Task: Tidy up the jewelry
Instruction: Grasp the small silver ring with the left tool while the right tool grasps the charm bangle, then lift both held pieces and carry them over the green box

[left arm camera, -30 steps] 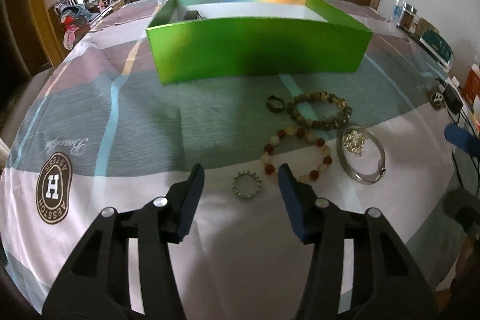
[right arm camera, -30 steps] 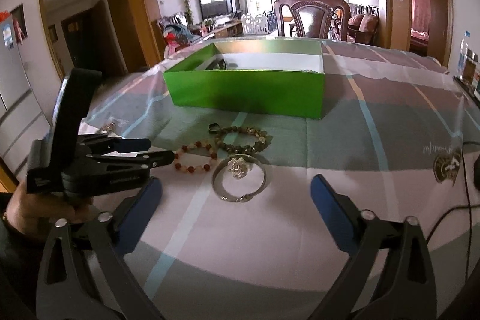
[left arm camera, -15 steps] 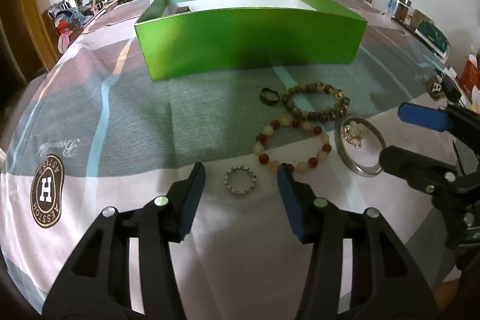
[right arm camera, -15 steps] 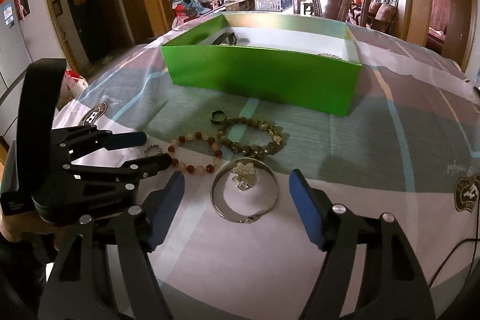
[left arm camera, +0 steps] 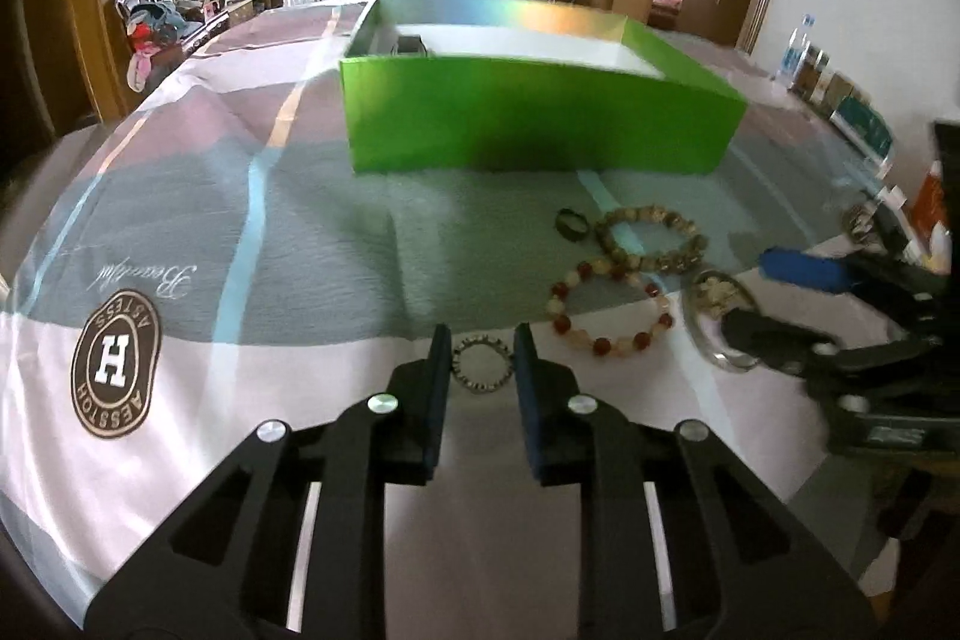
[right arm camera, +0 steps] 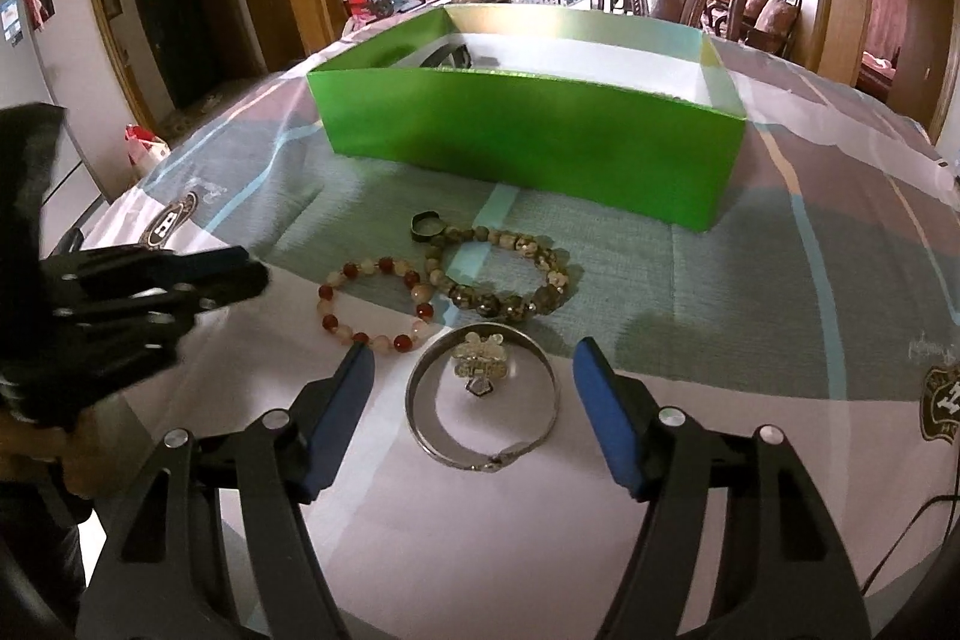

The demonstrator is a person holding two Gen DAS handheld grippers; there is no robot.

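Left wrist view: the left gripper (left arm camera: 480, 361) has just been closing, and its blue-padded jaws now stand narrow on either side of a small silver beaded ring (left arm camera: 482, 363) lying on the counter (left arm camera: 300, 250), which is spread with a pale checked cloth. The pads look to be touching the ring's two sides, so I read this as a grip just taken, with the ring not yet lifted. To the right lie a red and cream bead bracelet (left arm camera: 609, 307), a brown stone bead bracelet (left arm camera: 651, 238) and a small dark ring (left arm camera: 570, 223), all loose on the cloth. Farther back stands the open green cardboard box (left arm camera: 540, 124); a dark item shows inside its left end, though what it is cannot be told.

Right wrist view: the right gripper (right arm camera: 474, 403) has its jaws standing wide, one to each side of a plain silver bangle (right arm camera: 483, 445), with clear gaps and no contact. A small pale ornate brooch-like piece (right arm camera: 480, 361) lies inside the bangle's circle. The two bead bracelets and the dark ring sit just beyond, between the bangle and the box.

Judging by this, the job is at an early stage: something may already be in the box, while six pieces remain on the counter, two of them lined up for pickup.
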